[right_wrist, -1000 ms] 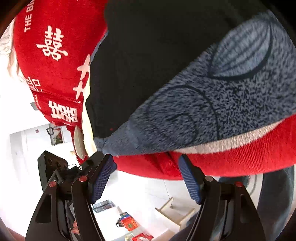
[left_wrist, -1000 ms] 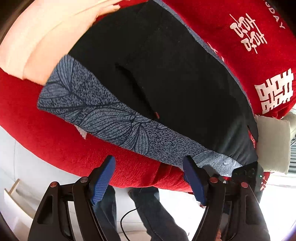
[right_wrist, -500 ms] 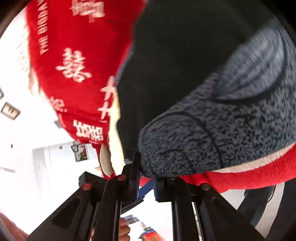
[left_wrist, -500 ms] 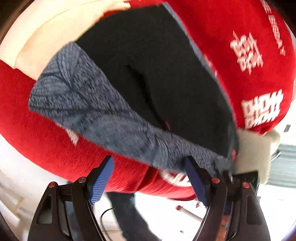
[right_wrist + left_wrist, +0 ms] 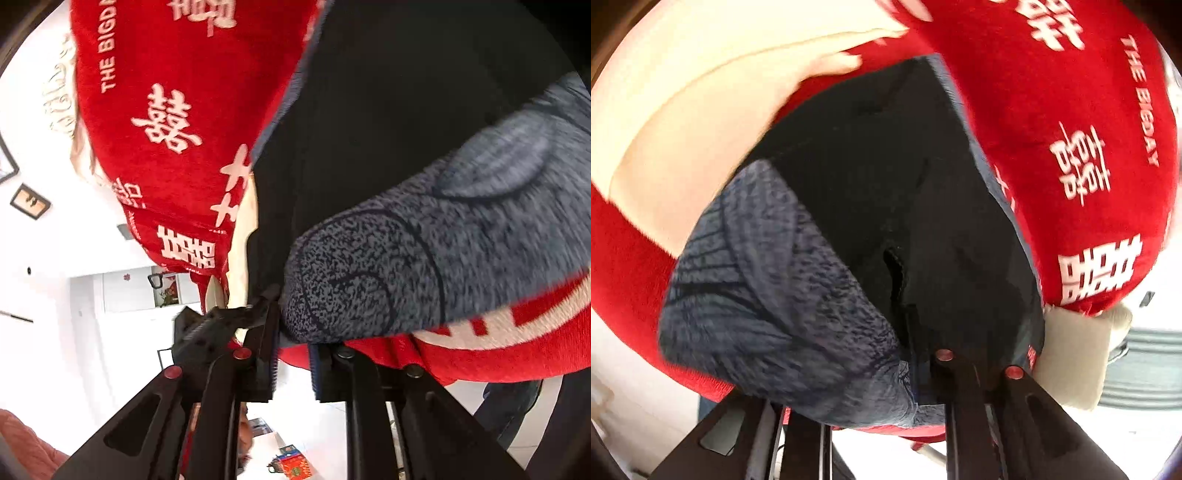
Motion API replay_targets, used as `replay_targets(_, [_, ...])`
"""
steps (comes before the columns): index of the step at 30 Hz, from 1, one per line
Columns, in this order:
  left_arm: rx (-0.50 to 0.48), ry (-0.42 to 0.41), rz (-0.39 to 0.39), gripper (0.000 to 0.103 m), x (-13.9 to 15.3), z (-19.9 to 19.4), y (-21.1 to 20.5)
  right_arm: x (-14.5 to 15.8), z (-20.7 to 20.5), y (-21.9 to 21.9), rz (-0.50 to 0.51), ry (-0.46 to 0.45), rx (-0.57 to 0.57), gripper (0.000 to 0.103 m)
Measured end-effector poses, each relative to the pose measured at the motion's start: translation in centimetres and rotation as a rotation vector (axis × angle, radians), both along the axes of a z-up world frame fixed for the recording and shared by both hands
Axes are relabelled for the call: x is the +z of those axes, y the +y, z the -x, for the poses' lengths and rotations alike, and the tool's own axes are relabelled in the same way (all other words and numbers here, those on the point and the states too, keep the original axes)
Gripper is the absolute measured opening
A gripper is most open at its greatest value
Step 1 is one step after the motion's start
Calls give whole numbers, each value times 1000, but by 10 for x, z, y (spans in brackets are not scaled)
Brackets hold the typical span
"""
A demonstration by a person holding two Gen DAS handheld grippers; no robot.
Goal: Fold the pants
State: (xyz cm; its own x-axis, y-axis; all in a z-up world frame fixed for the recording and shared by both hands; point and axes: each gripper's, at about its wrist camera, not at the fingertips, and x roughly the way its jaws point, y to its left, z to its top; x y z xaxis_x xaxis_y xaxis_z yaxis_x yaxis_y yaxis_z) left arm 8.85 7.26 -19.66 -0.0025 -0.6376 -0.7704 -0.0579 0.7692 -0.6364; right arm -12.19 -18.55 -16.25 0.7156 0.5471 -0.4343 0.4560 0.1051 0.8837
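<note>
On the red blanket (image 5: 1052, 122) lie the pants (image 5: 905, 206). Left gripper (image 5: 916, 376) pinches their patterned edge. Right gripper (image 5: 293, 332) clamps that edge too.

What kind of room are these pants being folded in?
Probably a home bedroom or living room. The pants lie on a red blanket printed with wedding characters, framed pictures hang on a white wall, and a doorway opens behind.

Red blanket (image 5: 1052, 122) w/ white characters covered the bed; cream pillow (image 5: 683, 122), probably, lay at its edge.
</note>
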Motion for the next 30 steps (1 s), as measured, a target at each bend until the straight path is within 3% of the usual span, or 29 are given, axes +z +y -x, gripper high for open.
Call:
replay_targets(1, [-12, -2, 0, 19, 2, -1, -3, -5, 6, -2, 0, 10, -19, 43])
replay_targets(3, [-28, 2, -1, 19, 6, -7, -8, -16, 20, -7, 6, 33, -70, 58])
replay_targets(10, [-100, 7, 10, 19, 26, -18, -18, -49, 59, -23, -114, -12, -229, 60])
replay_targets(17, [-155, -3, -7, 19, 32, -21, -21, -61, 95, -52, -229, -100, -489, 59])
replay_targets(18, [-161, -5, -14, 19, 31, -20, -21, -61, 96, -55, -245, -94, -497, 58])
replay_targets(20, [-168, -7, -32, 19, 30, -19, -21, -60, 97, -60, -228, -33, -491, 31])
replay_targets(21, [-173, -10, -44, 19, 29, -18, -20, -58, 99, -64, -214, 13, -489, 7])
replay_targets(23, [-177, -17, -62, 19, 29, -16, -19, -48, 99, -70, -175, 72, -467, 7])
replay_targets(25, [-176, -27, -67, 19, 32, -14, -16, -22, 90, -74, -66, 107, -396, 6])
replay_targets(30, [-162, -41, -36, 19, 47, -21, -15, 47, 60, -93, 162, 121, -242, 6])
